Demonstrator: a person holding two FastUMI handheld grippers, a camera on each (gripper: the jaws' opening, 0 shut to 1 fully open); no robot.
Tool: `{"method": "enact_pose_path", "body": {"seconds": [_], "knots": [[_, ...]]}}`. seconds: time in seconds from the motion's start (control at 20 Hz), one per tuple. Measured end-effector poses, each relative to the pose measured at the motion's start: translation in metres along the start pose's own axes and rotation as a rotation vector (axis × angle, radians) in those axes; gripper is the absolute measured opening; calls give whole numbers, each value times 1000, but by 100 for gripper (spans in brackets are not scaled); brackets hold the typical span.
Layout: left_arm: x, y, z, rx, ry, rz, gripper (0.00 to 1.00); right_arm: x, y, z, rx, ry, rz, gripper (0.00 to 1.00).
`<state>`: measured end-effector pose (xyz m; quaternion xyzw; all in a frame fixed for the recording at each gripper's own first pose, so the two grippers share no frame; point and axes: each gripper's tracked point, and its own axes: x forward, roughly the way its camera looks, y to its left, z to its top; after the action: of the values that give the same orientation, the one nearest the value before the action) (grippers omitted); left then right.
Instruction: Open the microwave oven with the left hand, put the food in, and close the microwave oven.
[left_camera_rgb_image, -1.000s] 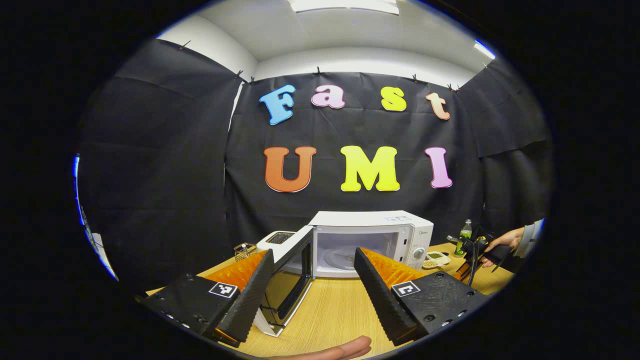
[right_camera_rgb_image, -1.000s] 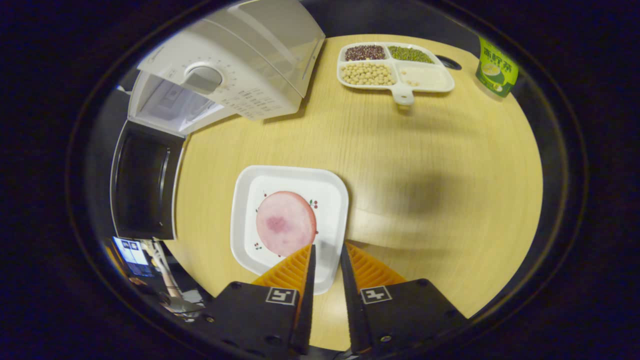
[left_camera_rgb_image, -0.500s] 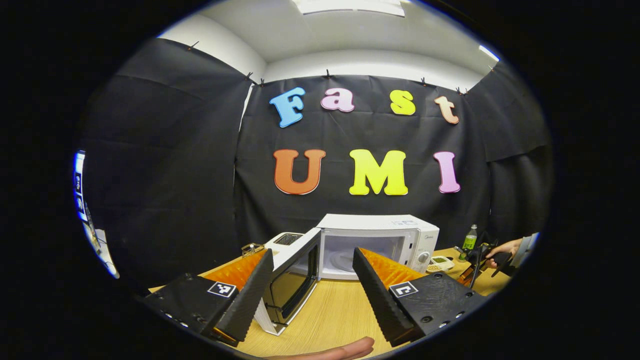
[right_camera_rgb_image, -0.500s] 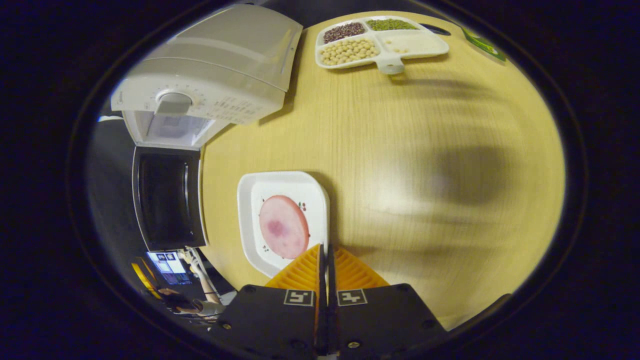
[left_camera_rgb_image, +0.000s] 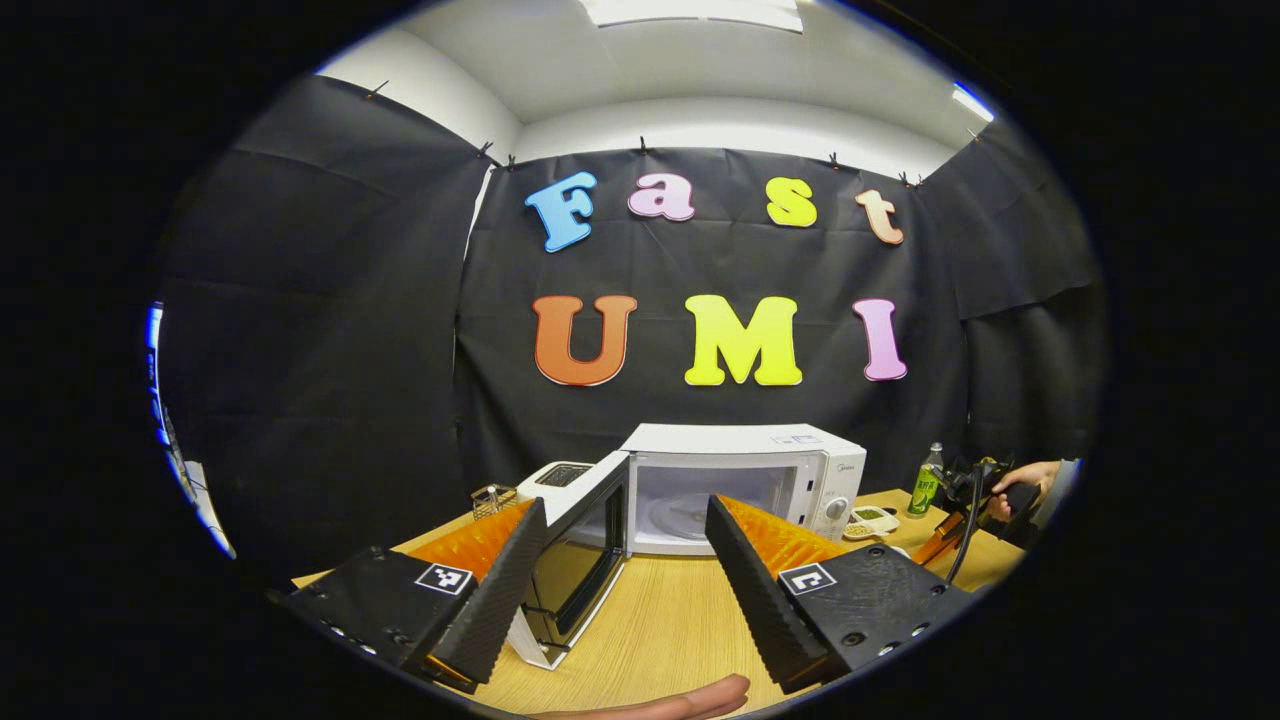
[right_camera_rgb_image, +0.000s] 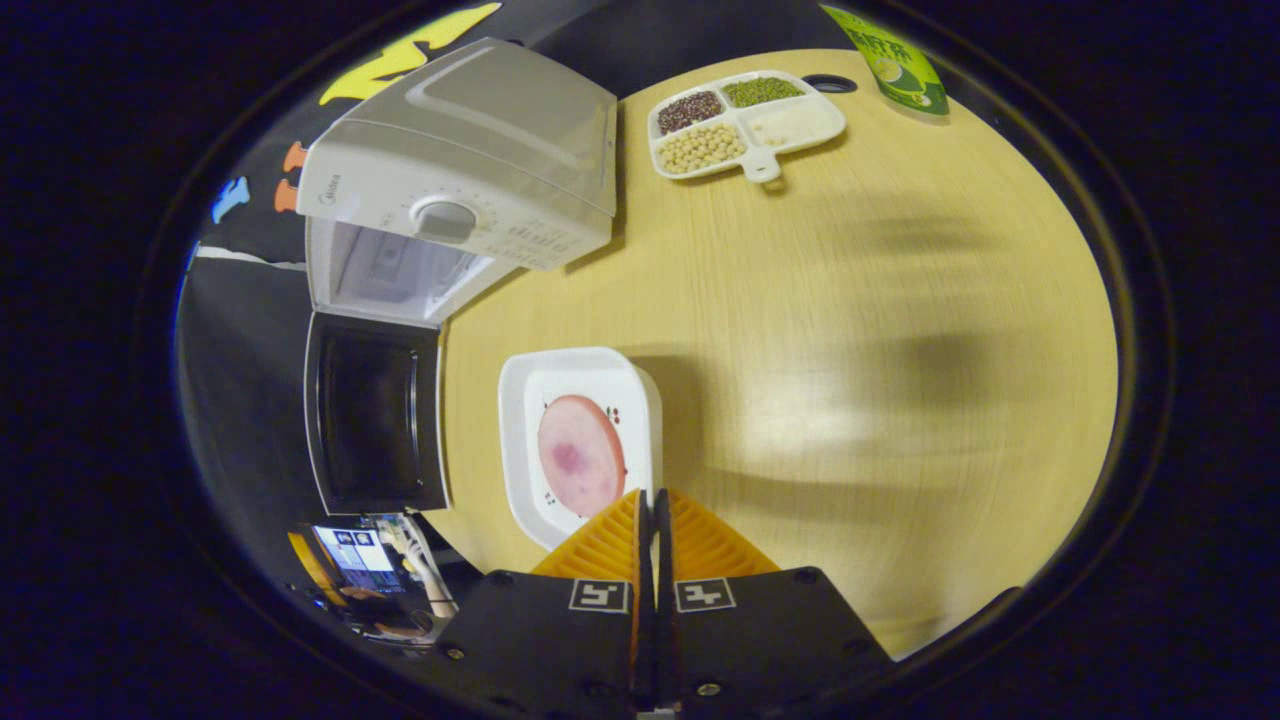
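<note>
- Right gripper (right_camera_rgb_image: 652, 500): the jaws stand closed to a thin slit over the near rim of the white plate (right_camera_rgb_image: 520, 400). The pinch point itself is hidden behind the fingers, so a firm hold on the rim is a judgement, not a thing seen.
- Food (right_camera_rgb_image: 580, 454): a round pink slice lies flat in the middle of the plate, just ahead of the right gripper's fingertips. An edge hold keeps the fingers off the slice.
- Plate position: it is over the worktop (right_camera_rgb_image: 850, 330), beside the swung-out microwave door (right_camera_rgb_image: 375, 425) and outside the cavity. Whether it rests on the worktop or is raised off it cannot be told.
- Left gripper (left_camera_rgb_image: 625, 545): the jaws are spread wide and hold nothing. It is held back from the microwave oven (left_camera_rgb_image: 740, 485), which leaves the opening free for the plate.
- Microwave oven: the door hangs open to the left of the cavity, which is lit and bare. The opening step is judged complete; loading is the step in hand.
- Surroundings: a divided tray of beans (right_camera_rgb_image: 745, 120) and a green bottle (right_camera_rgb_image: 890, 65) stand well apart from the plate, behind the oven's right side.
- Risk: a one-edge hold may let the plate tip, so a level carry is advised.
</note>
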<state>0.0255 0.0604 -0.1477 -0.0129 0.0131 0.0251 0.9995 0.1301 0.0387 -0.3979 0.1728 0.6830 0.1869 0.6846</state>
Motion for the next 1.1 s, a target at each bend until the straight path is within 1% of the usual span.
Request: {"method": "enact_pose_path", "body": {"seconds": [0.15,0.3,0.35,0.4,0.5,0.65,0.7,0.75,0.9,1.0,1.1], "knots": [[-4,5,-2,-13,-3,-23,95,5,27,-4,52,-48,15,4],[-6,14,-2,-30,-16,-45,95,21,49,3,71,-137,-8,4],[-6,18,-4,-30,-13,-49,95,28,60,4,89,-160,-2,0],[-7,22,-3,-26,-16,-50,95,37,73,3,113,-171,21,4],[-8,28,-3,-12,-16,-52,95,52,99,2,155,-191,76,4],[-8,38,2,-8,-23,-53,95,71,133,-1,192,-219,111,4],[-8,41,2,-11,-21,-53,95,76,148,1,205,-247,131,0],[-8,44,3,-13,-18,-47,95,80,164,3,228,-280,159,4],[-11,60,8,-18,-16,-19,95,93,205,23,328,-402,241,4],[-14,65,14,-22,-26,-11,95,105,225,37,402,-462,271,4],[-18,70,17,-17,-35,-5,95,122,237,60,470,-531,294,4]]}}
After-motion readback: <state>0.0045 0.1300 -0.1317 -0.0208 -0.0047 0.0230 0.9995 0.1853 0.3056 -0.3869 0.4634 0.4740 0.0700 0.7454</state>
